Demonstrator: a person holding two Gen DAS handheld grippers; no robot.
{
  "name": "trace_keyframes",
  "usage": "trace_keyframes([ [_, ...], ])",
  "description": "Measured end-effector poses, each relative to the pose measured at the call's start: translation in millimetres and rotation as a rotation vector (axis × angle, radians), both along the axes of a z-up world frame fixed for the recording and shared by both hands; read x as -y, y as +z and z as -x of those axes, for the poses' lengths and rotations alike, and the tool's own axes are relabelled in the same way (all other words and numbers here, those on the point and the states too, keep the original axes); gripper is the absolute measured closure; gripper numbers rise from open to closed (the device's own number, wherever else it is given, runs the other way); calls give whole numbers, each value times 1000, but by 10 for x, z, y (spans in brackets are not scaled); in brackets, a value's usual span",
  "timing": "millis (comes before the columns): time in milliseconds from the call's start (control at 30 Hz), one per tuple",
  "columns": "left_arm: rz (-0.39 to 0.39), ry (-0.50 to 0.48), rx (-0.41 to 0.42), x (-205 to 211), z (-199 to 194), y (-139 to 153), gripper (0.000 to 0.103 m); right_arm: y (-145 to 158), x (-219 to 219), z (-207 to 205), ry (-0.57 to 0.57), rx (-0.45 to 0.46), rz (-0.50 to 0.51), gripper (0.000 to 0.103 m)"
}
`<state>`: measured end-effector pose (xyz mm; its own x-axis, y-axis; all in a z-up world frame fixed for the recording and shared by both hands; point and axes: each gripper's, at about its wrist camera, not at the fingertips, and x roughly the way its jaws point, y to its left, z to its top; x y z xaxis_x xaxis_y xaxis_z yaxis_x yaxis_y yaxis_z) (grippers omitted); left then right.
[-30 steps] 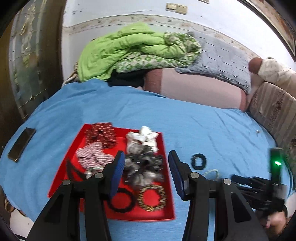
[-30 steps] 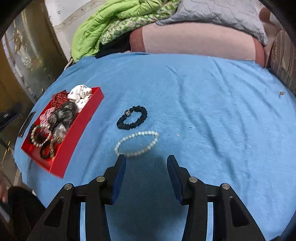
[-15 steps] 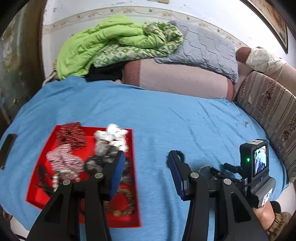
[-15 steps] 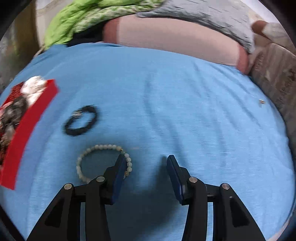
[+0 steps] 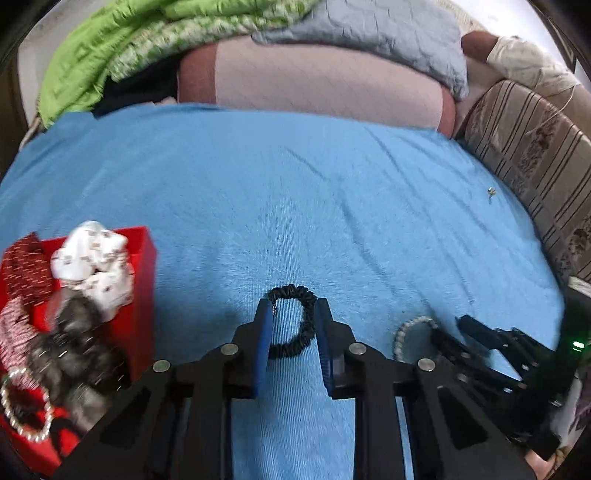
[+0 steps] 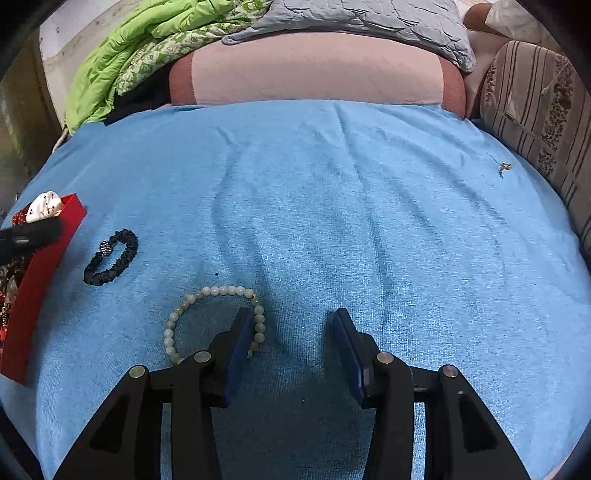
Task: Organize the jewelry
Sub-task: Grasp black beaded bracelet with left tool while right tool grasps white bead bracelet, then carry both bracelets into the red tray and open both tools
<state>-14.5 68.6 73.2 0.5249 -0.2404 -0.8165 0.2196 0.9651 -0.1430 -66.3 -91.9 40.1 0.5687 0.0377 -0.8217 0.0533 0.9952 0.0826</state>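
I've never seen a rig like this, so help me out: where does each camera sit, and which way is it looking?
Left wrist: on the left hand-held gripper, looking along its fingers at the black scrunchie; the right one shows alongside.
Right wrist: on the right hand-held gripper, facing the bead bracelet.
Shared: scrunchie, bracelet, red tray, blue bedspread.

Blue bedspread [image 6: 332,184] as base. Pink bolster [image 6: 314,70] along its far edge, green quilt [image 6: 122,48] and grey pillow [image 6: 369,14] atop that. Striped cushion [image 6: 535,99] at bedspread's right edge.
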Motion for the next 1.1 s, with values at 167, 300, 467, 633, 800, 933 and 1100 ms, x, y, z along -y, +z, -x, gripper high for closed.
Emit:
trace_keyframes([
  [167, -48, -14, -47, 61, -211, -258, 81, -8, 4, -35, 18, 6, -31, 62],
  [300, -65, -24, -52, 58, -259, -350, 81, -14, 22, -75, 22, 9, -60, 66],
  [467, -122, -70, -28, 223, -196, -415, 81, -31, -25, -118, 40, 19, -51, 76],
  [633, -100, -86, -26, 308, -123, -350, 91, -2, -68, -104, 76, 41, -47, 93],
  [800, -56, -85, -9, 271, 25, -172, 91, 72, 100, -68, 56, 48, -166, 102],
  [933, -35, -79, 17, 216, 172, 9, 91, 188, 76, 1, 62, 69, -172, 102],
  [1100, -22, -61, 52, 93, 362, 224, 91, 253, 52, 107, 95, 70, -205, 101],
])
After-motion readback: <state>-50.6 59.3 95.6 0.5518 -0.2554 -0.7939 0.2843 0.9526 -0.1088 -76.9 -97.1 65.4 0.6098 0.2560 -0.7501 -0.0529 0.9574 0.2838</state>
